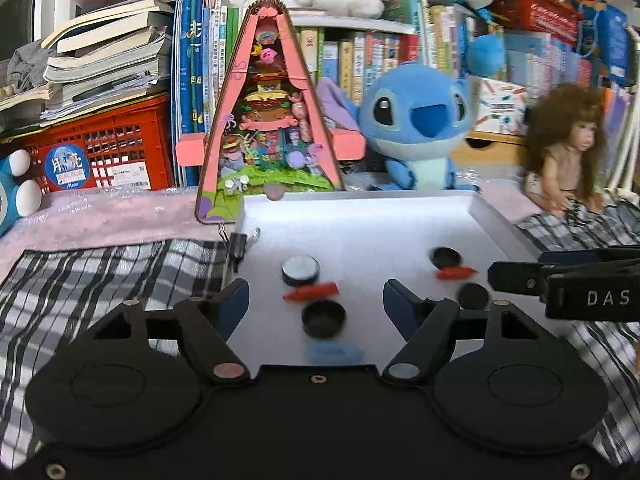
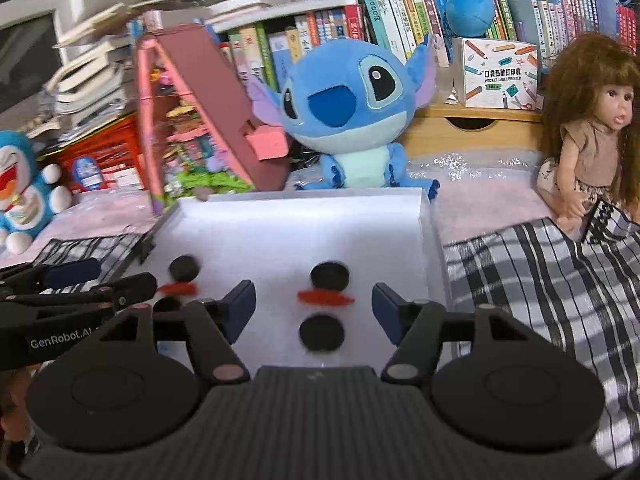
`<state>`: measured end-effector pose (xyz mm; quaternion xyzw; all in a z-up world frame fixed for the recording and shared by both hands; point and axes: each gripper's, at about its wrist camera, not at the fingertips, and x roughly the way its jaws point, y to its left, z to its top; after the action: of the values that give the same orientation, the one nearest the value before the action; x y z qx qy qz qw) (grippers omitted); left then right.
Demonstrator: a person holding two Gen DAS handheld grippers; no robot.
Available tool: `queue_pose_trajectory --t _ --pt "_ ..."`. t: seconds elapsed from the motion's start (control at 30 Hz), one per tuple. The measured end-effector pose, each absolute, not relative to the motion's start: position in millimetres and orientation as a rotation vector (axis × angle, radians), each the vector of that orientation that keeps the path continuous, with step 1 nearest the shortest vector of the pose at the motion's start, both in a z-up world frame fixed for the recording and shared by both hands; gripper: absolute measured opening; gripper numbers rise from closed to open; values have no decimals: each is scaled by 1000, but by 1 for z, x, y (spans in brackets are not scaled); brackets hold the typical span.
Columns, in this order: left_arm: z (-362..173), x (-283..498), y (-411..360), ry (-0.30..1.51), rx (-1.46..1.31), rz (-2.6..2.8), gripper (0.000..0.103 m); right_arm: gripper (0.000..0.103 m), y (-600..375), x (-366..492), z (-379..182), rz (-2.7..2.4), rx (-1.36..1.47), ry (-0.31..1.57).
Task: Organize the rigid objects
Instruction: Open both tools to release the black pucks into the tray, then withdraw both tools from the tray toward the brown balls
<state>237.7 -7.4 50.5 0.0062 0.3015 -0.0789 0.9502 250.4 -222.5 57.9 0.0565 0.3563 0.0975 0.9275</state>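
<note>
Resting inside a shallow white tray (image 1: pixel 496 220) are four black round caps and two red pieces, set in two groups. In the left wrist view, the group toward the tray's left edge has one cap (image 1: pixel 301 270) farther back, a red piece (image 1: pixel 312 292) just in front of it, and a second cap (image 1: pixel 324 319) nearest the camera. The group toward the right edge has a cap (image 1: pixel 446 258), a red piece (image 1: pixel 456 273) touching its front, and another cap (image 1: pixel 473 296) closer in. A blurred pale blue thing (image 1: pixel 334 352) lies at the tray's near edge; I cannot tell what it is.

The left gripper (image 1: pixel 316 304) hovers over the left group, its fingers spread wide and holding nothing. The right gripper (image 2: pixel 314 304) hovers over the other group, fingers likewise wide apart and empty, with a cap (image 2: pixel 329 274), a red piece (image 2: pixel 325 297) and a cap (image 2: pixel 322 332) lined up between them.

The tray sits on a black-and-white checked cloth (image 2: pixel 540 280). Behind its far edge stand one blue plush toy (image 2: pixel 344 116), one pink triangular toy house (image 1: pixel 266 120), and one long-haired doll (image 2: pixel 592 136) near the right corner, with shelves of books (image 1: pixel 400 48) beyond.
</note>
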Motion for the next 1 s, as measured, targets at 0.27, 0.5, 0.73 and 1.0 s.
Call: queue_pose_trajectory --t 0.27,0.5,0.73,1.0 --pt "48 178 -16 590 25 -235 79 83 -218 192 62 298 57 666" --pt "41 140 -15 599 -6 -280 80 84 -224 152 66 332 53 617" --pt "36 103 -8 586 -23 -290 81 87 -230 121 66 338 36 585" --pt "26 62 -4 578 -13 -300 81 89 -231 88 55 347 1 581"
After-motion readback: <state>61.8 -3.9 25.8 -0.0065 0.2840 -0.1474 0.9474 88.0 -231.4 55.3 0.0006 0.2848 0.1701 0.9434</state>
